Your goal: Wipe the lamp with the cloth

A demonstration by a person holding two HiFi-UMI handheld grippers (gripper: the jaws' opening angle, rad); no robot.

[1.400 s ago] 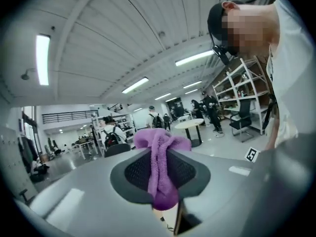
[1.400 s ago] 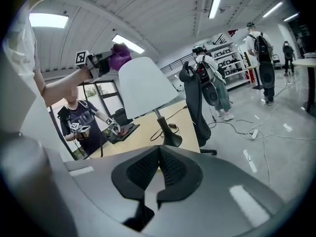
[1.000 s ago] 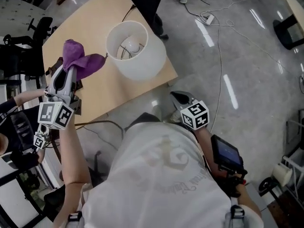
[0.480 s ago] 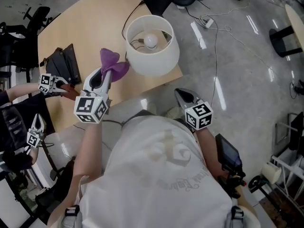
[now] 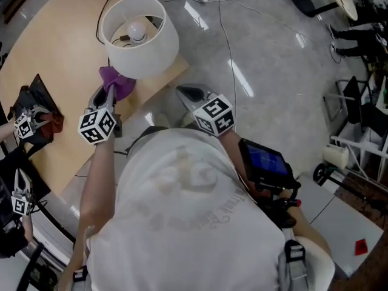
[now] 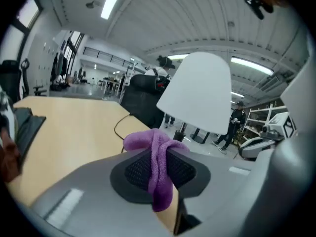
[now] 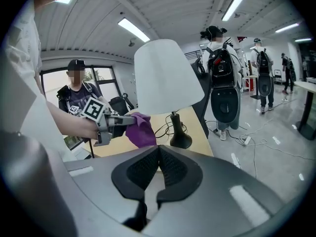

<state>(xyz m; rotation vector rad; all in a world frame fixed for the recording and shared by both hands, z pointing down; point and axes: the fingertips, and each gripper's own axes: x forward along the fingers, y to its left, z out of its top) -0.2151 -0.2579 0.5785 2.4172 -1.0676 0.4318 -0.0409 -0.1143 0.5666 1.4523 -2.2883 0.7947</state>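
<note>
A lamp with a white shade (image 5: 140, 38) and a bare bulb stands near the corner of the tan table (image 5: 54, 47). My left gripper (image 5: 111, 88) is shut on a purple cloth (image 5: 119, 79), held just under the shade's near rim. In the left gripper view the cloth (image 6: 159, 168) hangs bunched between the pads, with the shade (image 6: 197, 98) close ahead. The right gripper view shows the shade (image 7: 165, 78), the black base (image 7: 180, 141) and the cloth (image 7: 140, 131) beside the stem. My right gripper (image 5: 183, 91) hovers off the table's edge, shut and empty (image 7: 159, 168).
A black bag (image 5: 37, 96) lies at the table's left, where another person's grippers (image 5: 25, 125) rest. The lamp's black cable (image 6: 121, 125) loops over the tabletop. Cables (image 5: 230, 47) run over the grey floor. People (image 7: 222, 78) stand beyond the table.
My left gripper has come down with the cloth from beside the top of the shade to below its rim. The right gripper has shifted slightly.
</note>
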